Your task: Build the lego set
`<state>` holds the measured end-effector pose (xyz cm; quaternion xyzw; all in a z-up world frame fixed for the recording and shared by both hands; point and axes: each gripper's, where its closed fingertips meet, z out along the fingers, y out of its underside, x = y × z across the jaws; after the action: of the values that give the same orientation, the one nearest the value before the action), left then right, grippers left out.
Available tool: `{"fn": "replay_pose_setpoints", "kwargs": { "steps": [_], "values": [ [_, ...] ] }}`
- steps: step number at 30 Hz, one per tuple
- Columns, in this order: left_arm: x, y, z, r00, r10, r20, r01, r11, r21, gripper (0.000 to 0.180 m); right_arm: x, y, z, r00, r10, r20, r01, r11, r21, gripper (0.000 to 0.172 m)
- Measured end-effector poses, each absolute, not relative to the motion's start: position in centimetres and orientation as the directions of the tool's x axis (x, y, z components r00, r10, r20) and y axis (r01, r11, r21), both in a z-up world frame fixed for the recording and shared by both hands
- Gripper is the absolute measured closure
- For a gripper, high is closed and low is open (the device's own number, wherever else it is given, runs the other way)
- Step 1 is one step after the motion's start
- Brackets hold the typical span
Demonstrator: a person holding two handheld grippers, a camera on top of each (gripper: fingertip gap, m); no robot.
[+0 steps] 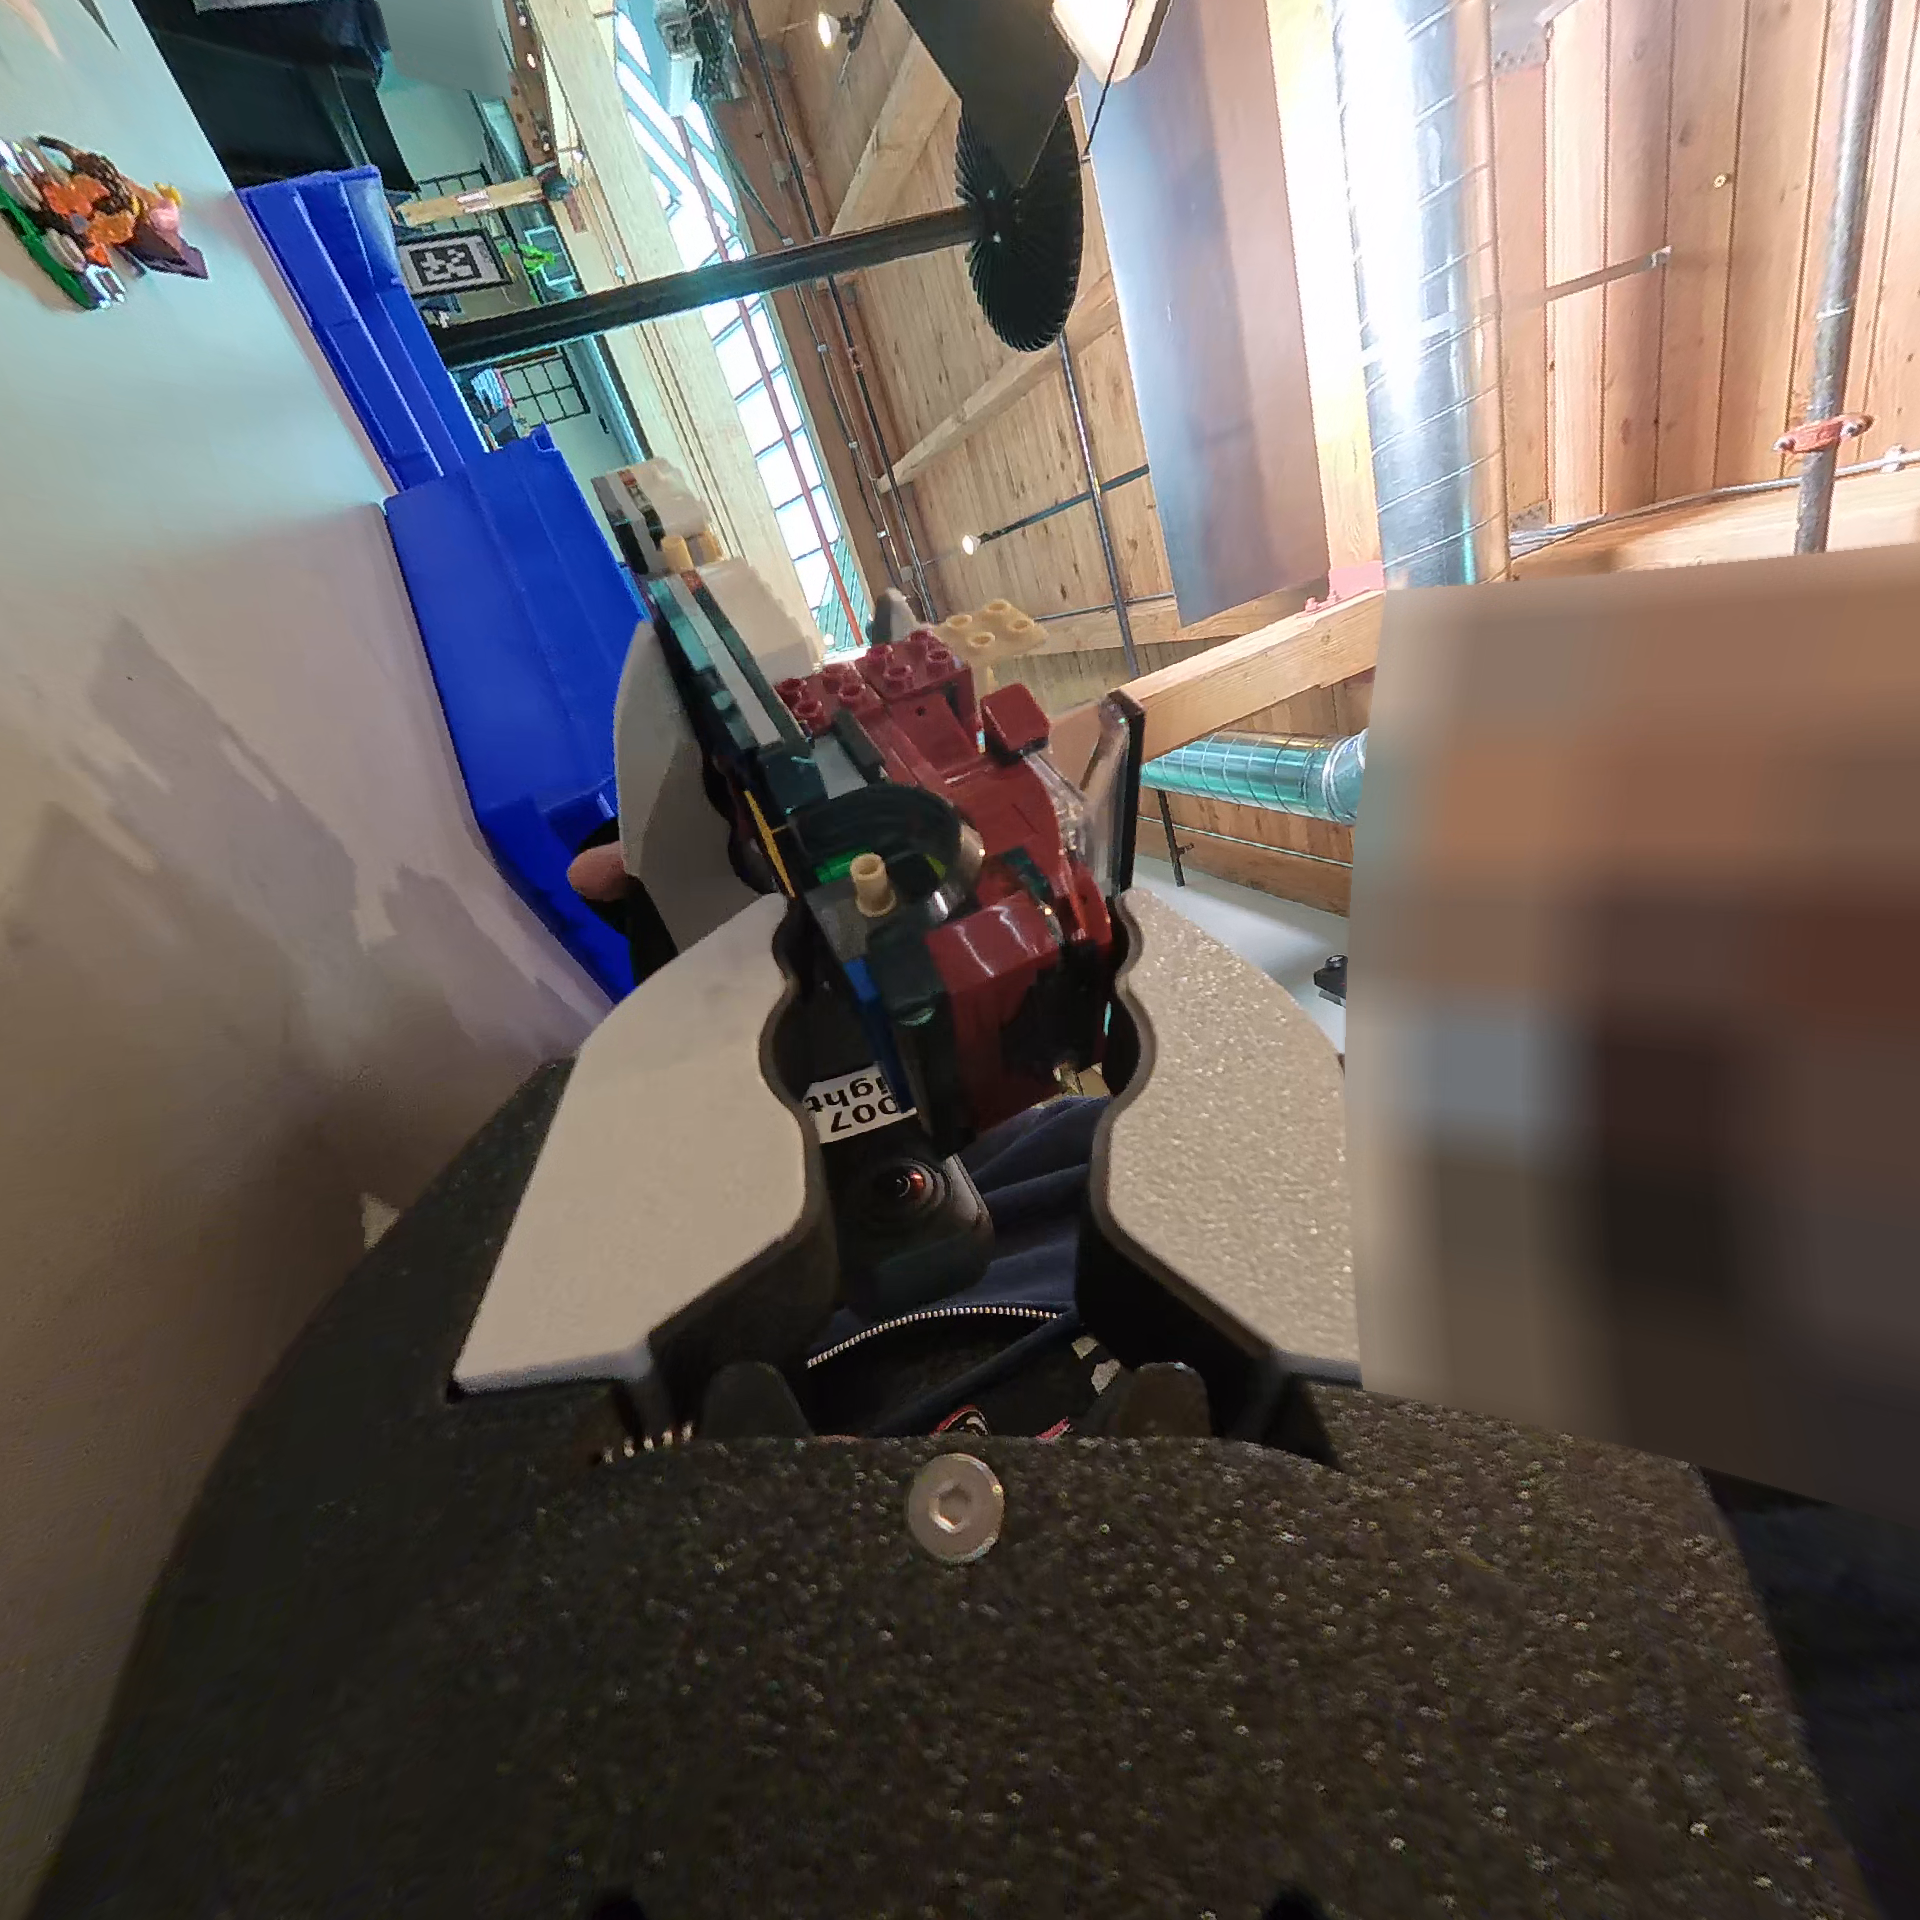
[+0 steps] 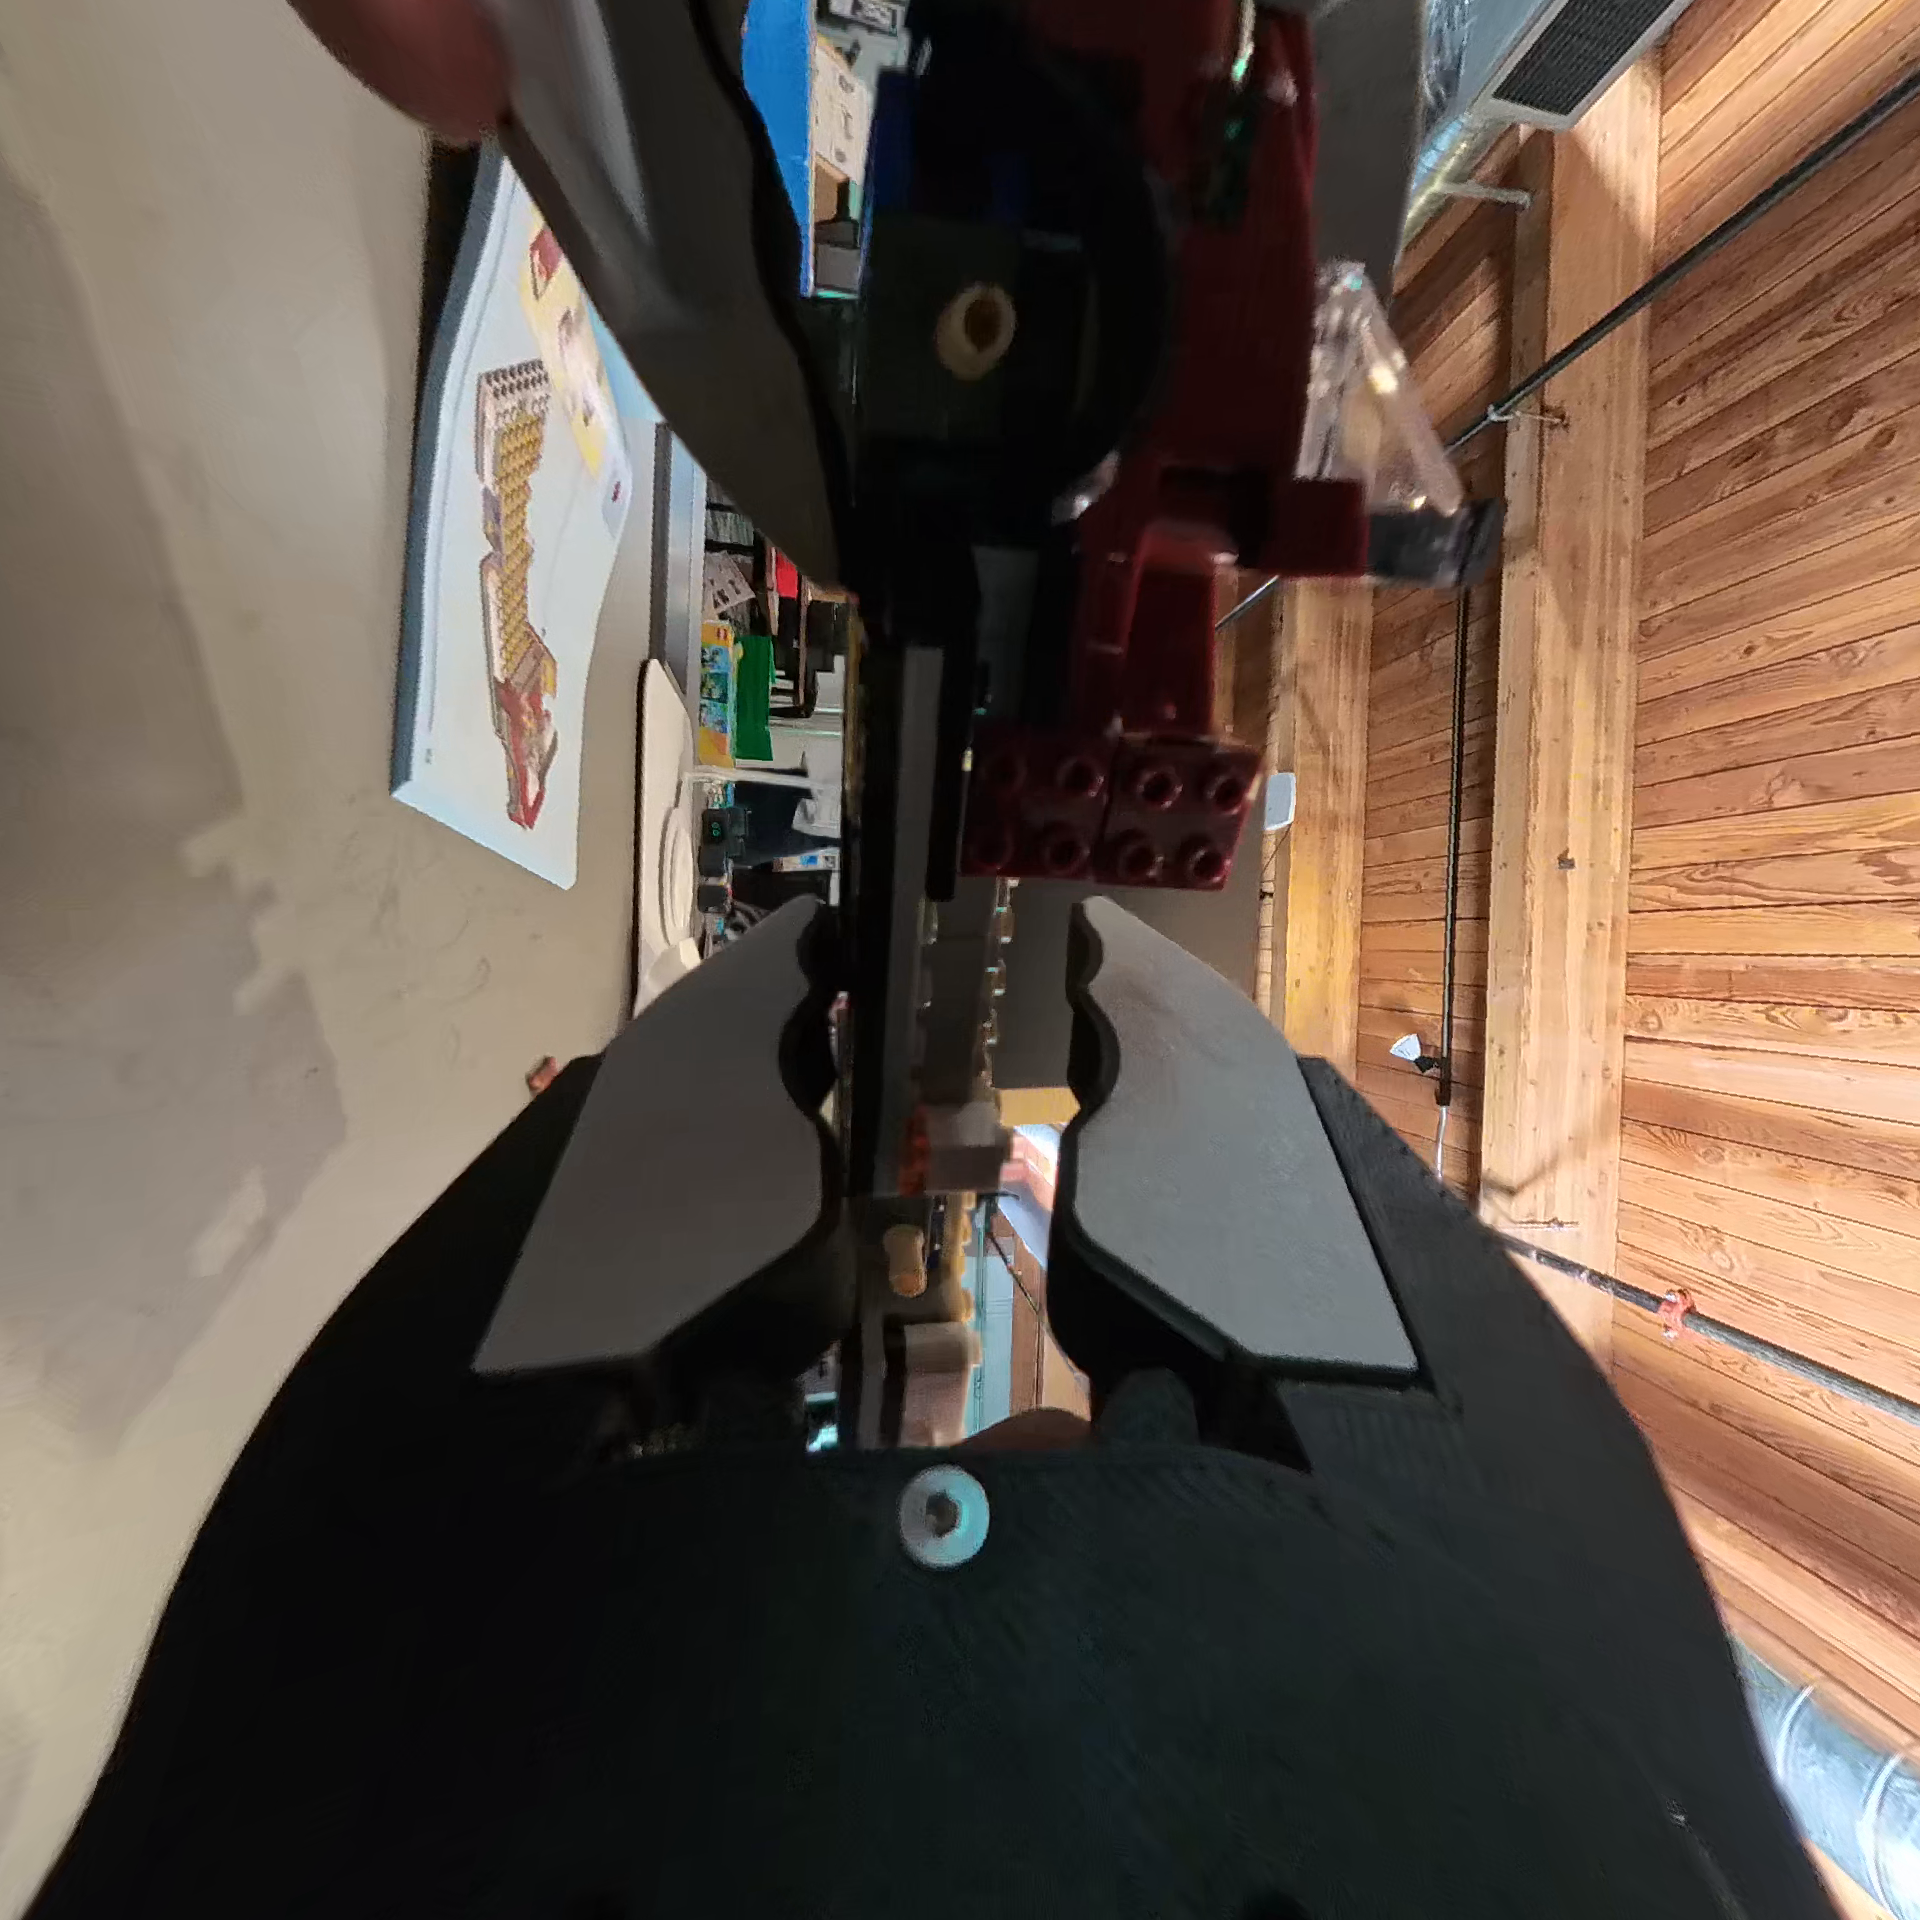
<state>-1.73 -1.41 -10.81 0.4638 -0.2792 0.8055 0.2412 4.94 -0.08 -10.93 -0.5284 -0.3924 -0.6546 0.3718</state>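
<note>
My left gripper (image 1: 951, 935) is shut on a dark red and black brick model (image 1: 997, 977), a vehicle-like build with a clear windscreen piece, held up in the air. In the right wrist view the same model (image 2: 1143, 644) hangs in front. Its long dark base plate (image 2: 894, 935) runs down between the fingers of my right gripper (image 2: 945, 925). The left pad (image 2: 727, 1039) lies against the plate and the right pad (image 2: 1164, 1091) stands off it with a gap, so this gripper is open. One right finger (image 1: 665, 790) shows behind the model in the left wrist view.
Blue plastic bins (image 1: 499, 623) stand on the pale table (image 1: 156, 727), with a small colourful brick build (image 1: 83, 218) farther off. An open instruction booklet (image 2: 509, 540) lies on the table. A person in a dark zipped jacket (image 1: 935, 1340) is close behind. Wooden walls are beyond.
</note>
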Motion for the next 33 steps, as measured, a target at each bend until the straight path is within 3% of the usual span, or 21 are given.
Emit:
{"fn": "replay_pose_setpoints", "kwargs": {
  "steps": [3,11,19,25,33],
  "values": [
    [-1.7,-1.5,-10.6,-0.461,0.133,0.877,-0.650,-0.724,-0.232,0.126,5.1,-0.1,-11.1,-0.169,-0.081,0.982,0.899,-0.421,0.120,0.142],
    [-1.0,-1.2,-11.0,-0.450,0.088,0.889,-0.648,-0.717,-0.257,0.127,5.4,-0.3,-11.8,-0.119,-0.080,0.990,0.904,-0.422,0.075,0.147],
    [-0.5,-0.1,-11.8,-0.478,-0.077,0.875,-0.570,-0.731,-0.376,0.125,6.4,-0.7,-12.5,0.004,-0.057,0.998,0.897,-0.441,-0.029,0.148],
    [-0.4,2.0,-12.3,-0.481,-0.346,0.805,-0.423,-0.713,-0.559,0.119,7.6,-1.2,-12.8,0.035,-0.041,0.999,0.875,-0.482,-0.051,0.148],
    [-0.5,0.3,-13.5,-0.487,-0.627,0.608,-0.368,-0.484,-0.794,0.115,9.1,-1.9,-12.7,0.111,-0.047,0.993,0.844,-0.523,-0.119,0.149]
  ]
}}
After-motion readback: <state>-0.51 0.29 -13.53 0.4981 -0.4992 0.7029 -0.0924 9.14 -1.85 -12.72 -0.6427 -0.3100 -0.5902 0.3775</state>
